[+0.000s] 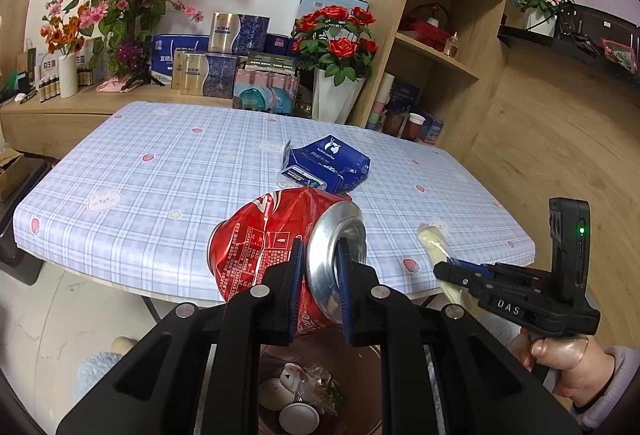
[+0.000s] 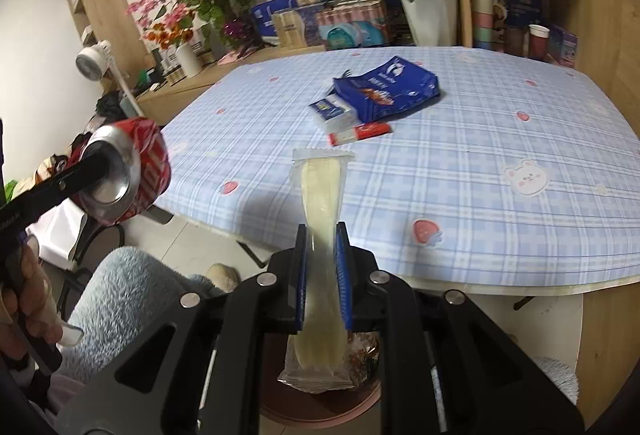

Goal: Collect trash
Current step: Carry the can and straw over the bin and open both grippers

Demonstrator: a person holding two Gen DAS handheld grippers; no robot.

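Observation:
My left gripper is shut on the rim of a crushed red soda can, held over a brown trash bin with cups and wrappers inside. The can also shows in the right wrist view. My right gripper is shut on a clear wrapper with a pale yellow snack, held above the bin; the right gripper also shows in the left wrist view. On the checked table lie a blue coffee bag, a small white-blue pack and a red-white sachet.
The table's front edge is just beyond both grippers. A white vase of red roses, boxes and a wooden shelf stand behind the table. A person's fuzzy blue knee is at the left.

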